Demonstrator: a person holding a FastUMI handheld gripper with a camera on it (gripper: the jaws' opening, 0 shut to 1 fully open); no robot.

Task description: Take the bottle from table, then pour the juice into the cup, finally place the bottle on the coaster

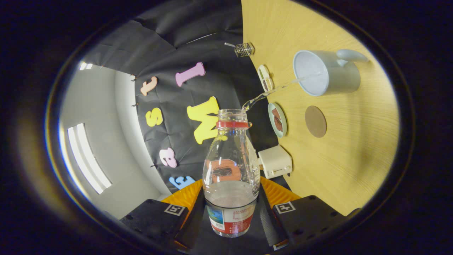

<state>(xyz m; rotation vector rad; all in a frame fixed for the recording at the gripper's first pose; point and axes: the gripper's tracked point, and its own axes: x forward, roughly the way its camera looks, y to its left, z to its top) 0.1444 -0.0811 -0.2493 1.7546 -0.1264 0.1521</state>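
pour step under way. gripper [231, 212] clamped on the bottle [230, 170], a finger pressing each side, bottle rolled toward 2 o'clock. a clear stream arcs from its mouth into the cup [324, 72] at 2 o'clock. coaster [315, 121] just beneath the cup, bare. next, likely: right the bottle, carry it over.
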